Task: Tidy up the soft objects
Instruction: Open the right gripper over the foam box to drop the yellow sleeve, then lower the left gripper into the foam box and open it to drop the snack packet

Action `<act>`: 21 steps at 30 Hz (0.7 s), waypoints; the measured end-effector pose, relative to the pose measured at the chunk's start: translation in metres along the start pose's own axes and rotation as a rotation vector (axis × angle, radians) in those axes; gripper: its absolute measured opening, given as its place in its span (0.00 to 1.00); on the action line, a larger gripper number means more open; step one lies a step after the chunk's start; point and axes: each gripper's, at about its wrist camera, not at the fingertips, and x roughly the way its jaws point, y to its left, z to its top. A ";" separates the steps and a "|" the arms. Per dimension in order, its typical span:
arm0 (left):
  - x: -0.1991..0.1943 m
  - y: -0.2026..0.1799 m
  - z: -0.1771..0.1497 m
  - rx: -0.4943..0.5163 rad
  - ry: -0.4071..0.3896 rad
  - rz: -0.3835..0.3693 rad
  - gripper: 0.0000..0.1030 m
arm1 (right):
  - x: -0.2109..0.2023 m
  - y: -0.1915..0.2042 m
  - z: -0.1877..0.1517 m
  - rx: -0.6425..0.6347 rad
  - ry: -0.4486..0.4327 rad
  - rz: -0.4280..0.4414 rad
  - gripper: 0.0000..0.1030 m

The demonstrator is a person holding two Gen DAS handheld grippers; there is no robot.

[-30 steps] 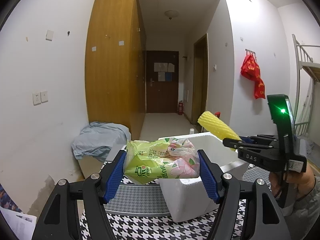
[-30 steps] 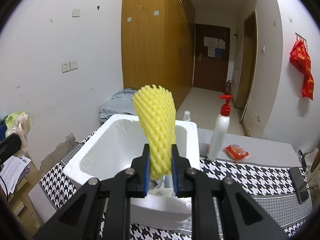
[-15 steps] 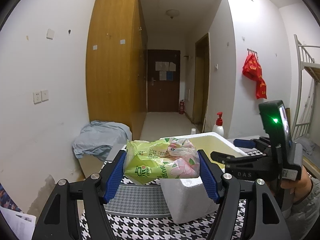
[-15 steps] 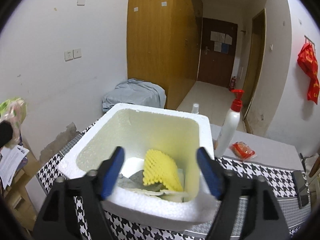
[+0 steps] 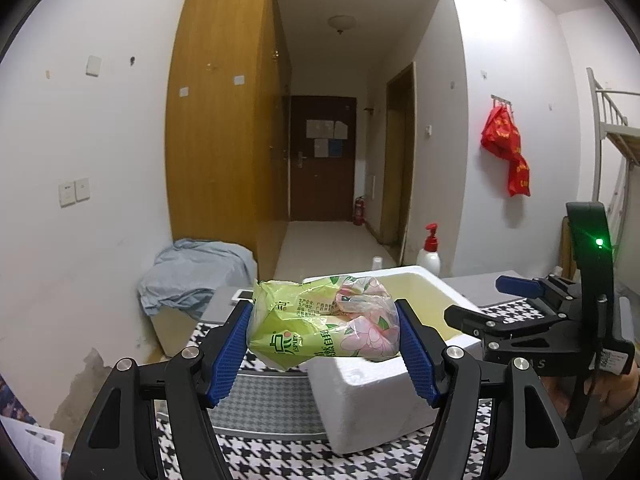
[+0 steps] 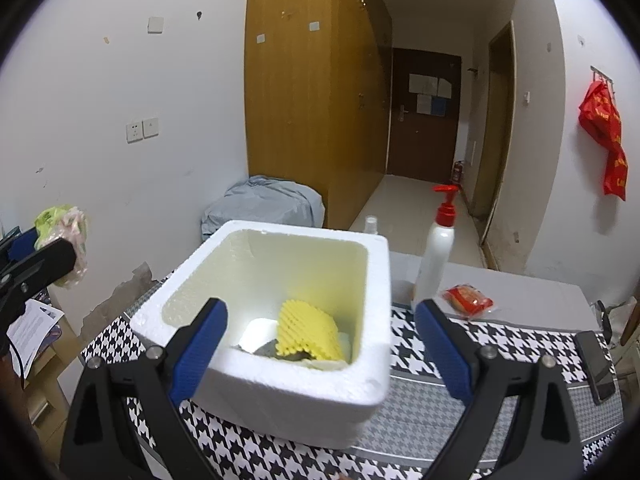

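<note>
My left gripper is shut on a green and pink tissue pack, held in the air just left of the white foam box. Seen from the right wrist view, that pack hangs at the far left. My right gripper hovers over the near rim of the foam box, its jaws opening wide with nothing between them. The yellow foam net lies inside the box on top of other soft pieces. In the left wrist view the right gripper stands over the box's right side.
A white pump bottle with a red top stands behind the box. A red snack packet lies beside it, and a dark phone rests at the right of the houndstooth tablecloth. A grey cloth heap lies on the floor.
The right gripper opened and let go of the yellow foam net, which dropped into the foam box. The right gripper then drew back a little. The left gripper kept still with the tissue pack.
</note>
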 end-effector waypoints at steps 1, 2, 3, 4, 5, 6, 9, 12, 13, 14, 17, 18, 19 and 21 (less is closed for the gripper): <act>0.003 -0.003 0.001 0.002 0.006 -0.009 0.69 | -0.002 -0.002 -0.001 0.003 -0.002 -0.004 0.94; 0.005 -0.004 0.001 0.004 0.010 -0.015 0.69 | -0.005 -0.004 -0.002 0.008 -0.004 -0.008 0.94; 0.007 -0.006 0.001 0.003 0.013 -0.021 0.69 | -0.006 -0.007 -0.003 0.013 -0.006 -0.011 0.94; 0.010 -0.008 0.001 0.005 0.017 -0.026 0.69 | -0.009 -0.009 -0.004 0.017 -0.008 -0.015 0.94; 0.012 -0.009 0.001 0.006 0.019 -0.031 0.69 | -0.011 -0.012 -0.005 0.022 -0.009 -0.019 0.94; 0.014 -0.010 0.002 0.005 0.022 -0.037 0.69 | -0.013 -0.016 -0.006 0.027 -0.011 -0.025 0.94; 0.021 -0.014 0.001 0.007 0.033 -0.059 0.69 | -0.017 -0.024 -0.009 0.037 -0.014 -0.044 0.95; 0.027 -0.018 0.002 0.014 0.045 -0.078 0.69 | -0.022 -0.033 -0.012 0.048 -0.012 -0.062 0.95; 0.029 -0.021 0.002 0.016 0.044 -0.085 0.69 | -0.023 -0.035 -0.013 0.051 -0.012 -0.069 0.95; 0.030 -0.022 0.003 0.018 0.044 -0.088 0.69 | -0.024 -0.036 -0.014 0.053 -0.012 -0.073 0.95; 0.036 -0.025 0.005 0.022 0.051 -0.102 0.69 | -0.028 -0.043 -0.018 0.057 -0.012 -0.087 0.95; 0.038 -0.025 0.005 0.022 0.054 -0.106 0.69 | -0.029 -0.045 -0.019 0.060 -0.013 -0.090 0.95; 0.040 -0.027 0.005 0.023 0.058 -0.110 0.69 | -0.030 -0.047 -0.020 0.061 -0.013 -0.091 0.95; 0.044 -0.029 0.006 0.026 0.062 -0.116 0.69 | -0.031 -0.050 -0.021 0.066 -0.015 -0.099 0.95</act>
